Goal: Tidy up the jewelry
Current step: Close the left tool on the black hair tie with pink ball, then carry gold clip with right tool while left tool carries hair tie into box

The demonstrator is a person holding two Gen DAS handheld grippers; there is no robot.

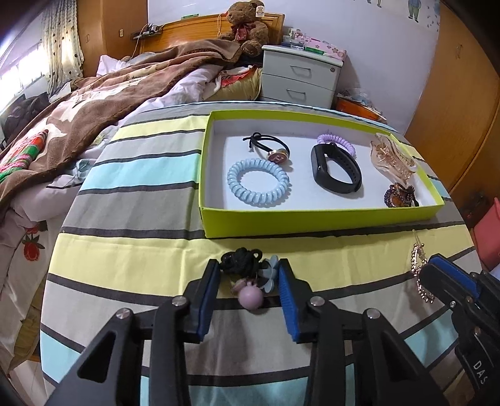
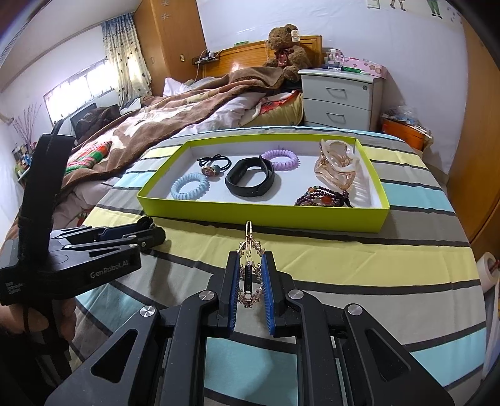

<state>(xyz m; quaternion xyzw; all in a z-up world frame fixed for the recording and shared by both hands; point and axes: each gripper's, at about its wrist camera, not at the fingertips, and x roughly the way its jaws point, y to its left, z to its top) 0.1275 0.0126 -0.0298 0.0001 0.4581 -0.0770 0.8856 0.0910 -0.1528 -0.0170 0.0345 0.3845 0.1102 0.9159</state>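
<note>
A lime-green tray on the striped cloth holds a blue coil hair tie, a black hair tie with a round charm, a black wristband, a purple coil tie, an amber claw clip and a beaded bracelet. My left gripper is open around a black hair tie with pink and blue ornaments lying on the cloth. My right gripper is narrowed around a gold rhinestone hair clip; its fingers look close to it, contact unclear.
The striped table stands beside a bed with a brown blanket. A white nightstand and a teddy bear are behind. A tape roll sits at the right edge. Wooden wardrobes flank the room.
</note>
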